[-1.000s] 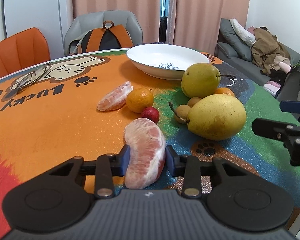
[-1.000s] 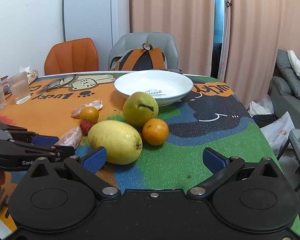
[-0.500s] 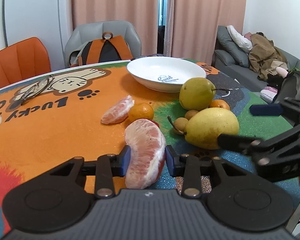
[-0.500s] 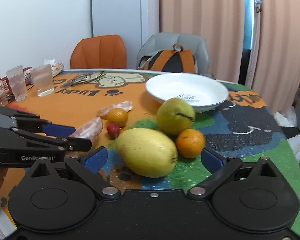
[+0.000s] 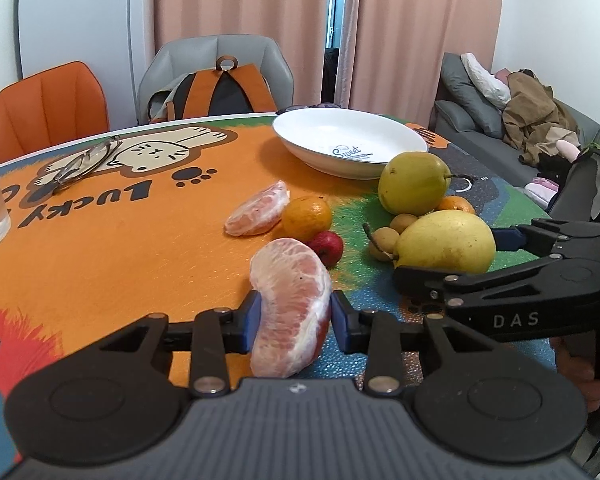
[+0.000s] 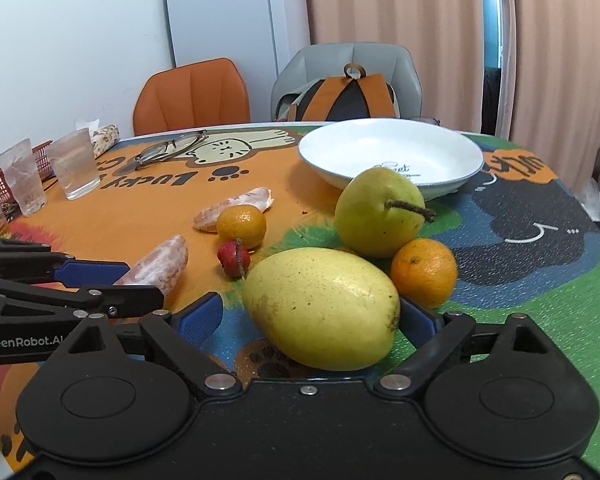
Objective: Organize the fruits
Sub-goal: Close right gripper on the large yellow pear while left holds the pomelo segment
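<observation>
A: Grippers?
B: Left gripper (image 5: 292, 316) is clamping a pomelo wedge (image 5: 290, 304); right gripper (image 6: 312, 316) is closing around the mango (image 6: 320, 304), left pad not touching.
A: Surroundings?
B: Cartoon table mat (image 6: 140, 216), white bowl (image 6: 392, 152) sitting behind the fruit, chairs (image 6: 192, 96), curtains.

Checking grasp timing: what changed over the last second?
The right gripper advanced around the large yellow mango; its jaws are closing, the right pad touching it, the left pad short of it. The left gripper stayed shut on the peeled pink pomelo segment. The other fruit and the white plate stayed put.
</observation>
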The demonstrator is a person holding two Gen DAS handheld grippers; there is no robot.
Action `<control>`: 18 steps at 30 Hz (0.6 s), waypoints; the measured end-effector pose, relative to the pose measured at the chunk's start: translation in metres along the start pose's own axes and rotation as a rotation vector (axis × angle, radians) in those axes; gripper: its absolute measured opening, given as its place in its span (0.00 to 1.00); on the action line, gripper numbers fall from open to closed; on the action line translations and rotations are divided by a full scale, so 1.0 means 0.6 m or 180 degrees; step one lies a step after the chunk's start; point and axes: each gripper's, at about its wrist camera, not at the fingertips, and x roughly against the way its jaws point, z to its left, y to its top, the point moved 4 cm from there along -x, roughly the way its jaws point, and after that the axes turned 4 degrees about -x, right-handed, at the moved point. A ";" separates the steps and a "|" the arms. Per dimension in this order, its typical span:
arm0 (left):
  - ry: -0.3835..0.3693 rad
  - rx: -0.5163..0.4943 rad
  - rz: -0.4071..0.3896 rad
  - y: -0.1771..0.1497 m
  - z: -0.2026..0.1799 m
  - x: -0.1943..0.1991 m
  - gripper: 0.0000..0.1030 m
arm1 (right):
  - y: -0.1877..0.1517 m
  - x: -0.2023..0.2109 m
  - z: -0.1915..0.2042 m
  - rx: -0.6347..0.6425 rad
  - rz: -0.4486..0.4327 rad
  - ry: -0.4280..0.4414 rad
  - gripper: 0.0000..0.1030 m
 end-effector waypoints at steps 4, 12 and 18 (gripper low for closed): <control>-0.0009 0.0010 0.0000 -0.002 0.003 0.000 0.35 | 0.002 -0.006 -0.001 -0.0056 0.0001 -0.0071 0.83; -0.0031 0.0010 -0.0016 0.001 0.005 0.003 0.35 | 0.004 -0.006 -0.003 -0.0107 0.0023 -0.0120 0.78; -0.0043 -0.0028 -0.0075 0.014 0.001 0.010 0.35 | 0.009 0.009 0.000 -0.0070 -0.0032 -0.0072 0.77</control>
